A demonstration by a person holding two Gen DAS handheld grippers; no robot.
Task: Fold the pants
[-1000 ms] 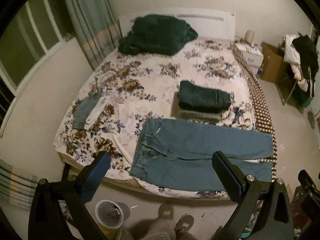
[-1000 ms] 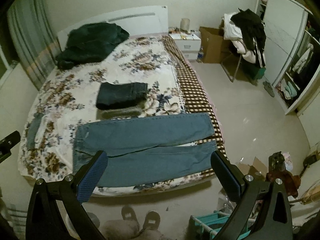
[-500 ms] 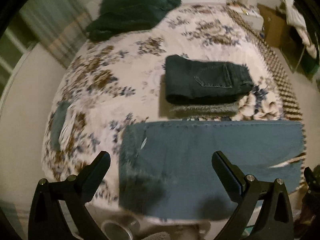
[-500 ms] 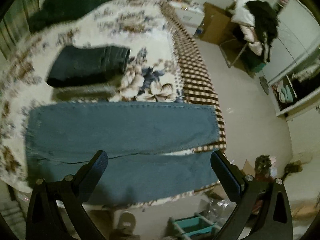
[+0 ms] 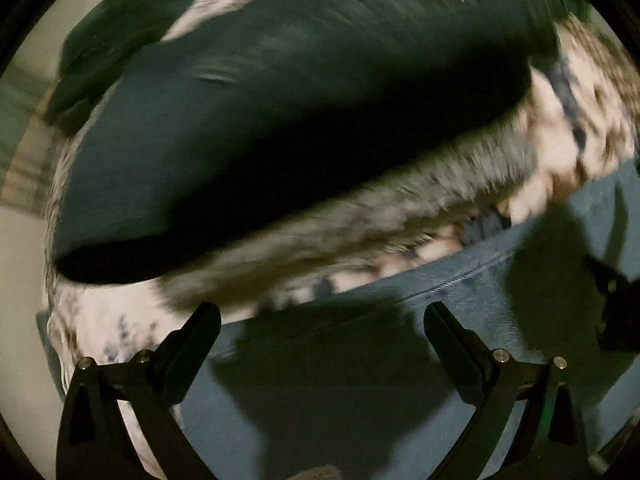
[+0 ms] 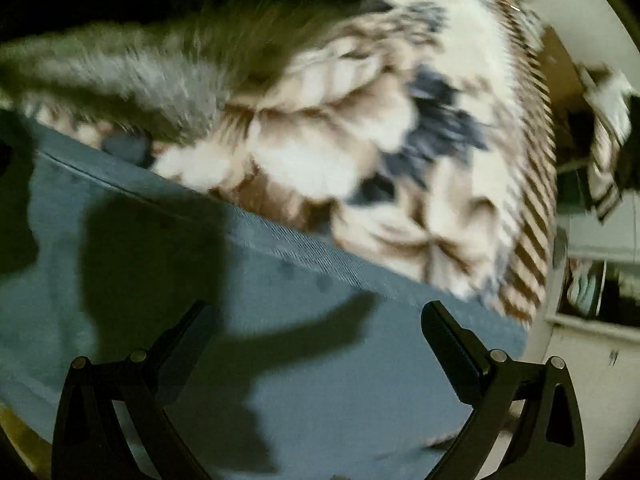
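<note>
Light blue jeans [image 5: 460, 300] lie flat on the flowered bedspread [image 5: 568, 120] and fill the lower part of both wrist views; the same jeans [image 6: 320, 320] run under the right gripper. My left gripper [image 5: 320, 320] hovers low over the denim near its far edge, jaws wide apart, nothing between them. My right gripper [image 6: 316, 320] is likewise open just above the jeans, further toward the leg ends. Gripper shadows fall on the cloth. Both views are motion-blurred.
A folded dark pair of pants [image 5: 280, 100] rests on a grey fuzzy folded garment [image 5: 360, 216] just beyond the jeans' far edge. The bed's checkered side [image 6: 532, 200] and floor with furniture [image 6: 592, 280] lie to the right.
Both grippers have dropped from high above the bed foot to just over the jeans, moving forward toward the far edge. Both stay open.
</note>
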